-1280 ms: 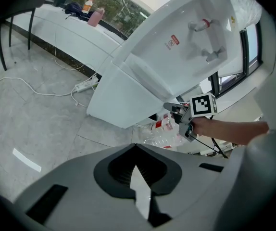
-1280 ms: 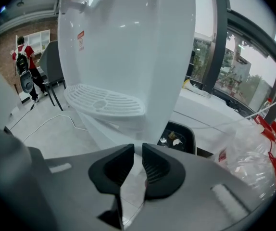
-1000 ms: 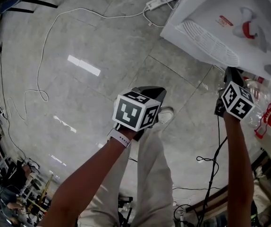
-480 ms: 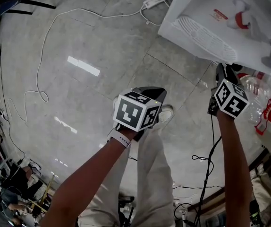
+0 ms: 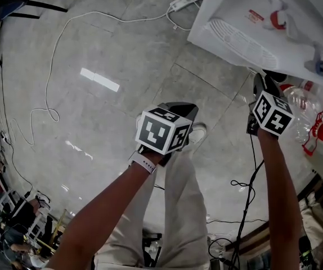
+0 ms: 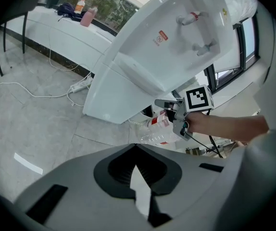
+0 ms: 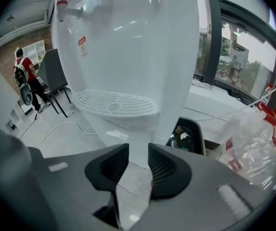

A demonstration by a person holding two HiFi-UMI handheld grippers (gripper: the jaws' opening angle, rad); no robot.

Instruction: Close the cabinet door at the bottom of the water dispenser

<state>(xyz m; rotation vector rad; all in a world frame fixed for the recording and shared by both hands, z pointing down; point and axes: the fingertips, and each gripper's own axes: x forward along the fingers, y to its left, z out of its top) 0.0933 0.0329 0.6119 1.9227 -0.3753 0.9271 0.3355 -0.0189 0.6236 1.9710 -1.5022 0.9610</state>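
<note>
The white water dispenser [image 5: 263, 27] fills the top right of the head view, with its drip tray [image 5: 237, 38] facing me. Its lower cabinet front [image 6: 111, 97] shows as a plain white panel, and I cannot make out a gap at the door. My right gripper [image 5: 265, 79] hangs just under the dispenser's lower edge. Its jaws have just been opening and now stand open [image 7: 138, 165] with nothing between them; the cabinet's corner [image 7: 143, 143] lies just beyond. My left gripper [image 5: 187, 108] hovers over the floor at centre, shut [image 6: 137, 165] and empty.
A power strip with a white cable [image 5: 187, 1] lies on the tiled floor left of the dispenser. Clear plastic bottles with red caps [image 5: 313, 128] and a black bin [image 7: 188, 136] sit to its right. A black cable [image 5: 251, 173] hangs from the right gripper. My shoe [image 5: 198, 135] is below the left gripper.
The right gripper has drifted a little left and up in the head view, staying by the dispenser's lower edge. The left gripper has kept its place.
</note>
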